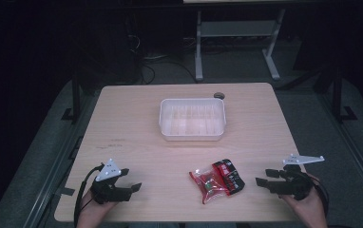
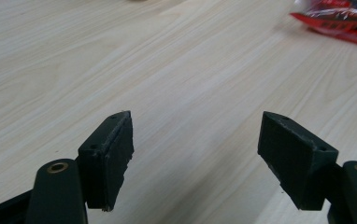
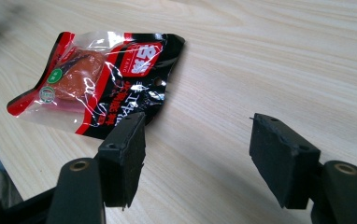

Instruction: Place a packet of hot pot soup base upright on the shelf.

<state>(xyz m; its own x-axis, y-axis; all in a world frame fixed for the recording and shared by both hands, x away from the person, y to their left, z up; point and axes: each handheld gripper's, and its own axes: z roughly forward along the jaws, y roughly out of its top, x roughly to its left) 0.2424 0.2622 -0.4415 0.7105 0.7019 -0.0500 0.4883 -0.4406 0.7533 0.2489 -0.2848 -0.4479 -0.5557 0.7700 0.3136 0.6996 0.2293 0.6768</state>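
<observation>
Both grippers, left gripper [image 1: 133,179] and right gripper [image 1: 261,177], jaws apart, empty; red snack packets [image 1: 217,179] between them; white tray [image 1: 192,119] beyond.

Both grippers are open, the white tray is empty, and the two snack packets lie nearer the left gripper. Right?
Not quite: the high view shows the snack packets lying nearer the right gripper than the left gripper. Both are open and the white tray is empty.

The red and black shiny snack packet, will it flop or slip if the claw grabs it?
The red and black glossy plastic snack packet would probably flop, since its crinkled film looks thin and lies flat on the wooden table. Its shiny surface may slip between pads. It is likely light, with just one small lump inside, so a push should slide it rather than roll it.
</observation>
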